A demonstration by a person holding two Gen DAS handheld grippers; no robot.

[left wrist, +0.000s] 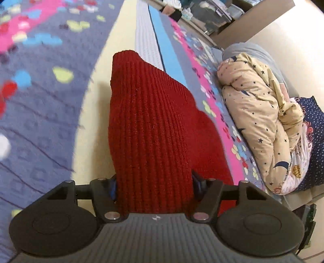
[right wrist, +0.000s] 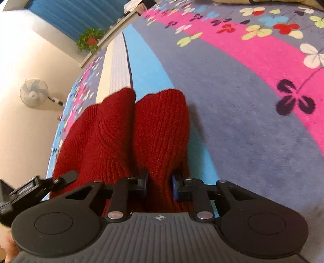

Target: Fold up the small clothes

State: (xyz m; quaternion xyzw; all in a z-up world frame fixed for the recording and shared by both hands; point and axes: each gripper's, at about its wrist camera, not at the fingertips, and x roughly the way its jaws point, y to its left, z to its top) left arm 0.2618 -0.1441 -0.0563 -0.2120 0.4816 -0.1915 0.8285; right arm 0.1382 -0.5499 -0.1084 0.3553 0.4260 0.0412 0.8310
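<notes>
A dark red ribbed knit garment (left wrist: 149,121) lies on a floral bedspread (left wrist: 40,125) and runs away from the camera in the left wrist view. My left gripper (left wrist: 155,186) has a wide band of this knit filling the gap between its blue pads, which press on both sides. In the right wrist view the garment (right wrist: 113,131) shows two tube-like parts side by side. My right gripper (right wrist: 160,186) is pinched narrowly on the right-hand tube. A black finger of the left gripper (right wrist: 64,176) rests on the knit at the lower left.
A rolled beige quilt with stars (left wrist: 259,121) and a navy dotted pillow (left wrist: 316,129) lie along the bed's right side. Beyond the bed (right wrist: 243,121) stand a fan (right wrist: 33,92), a potted plant (right wrist: 90,39) and a shelf with containers (left wrist: 212,14).
</notes>
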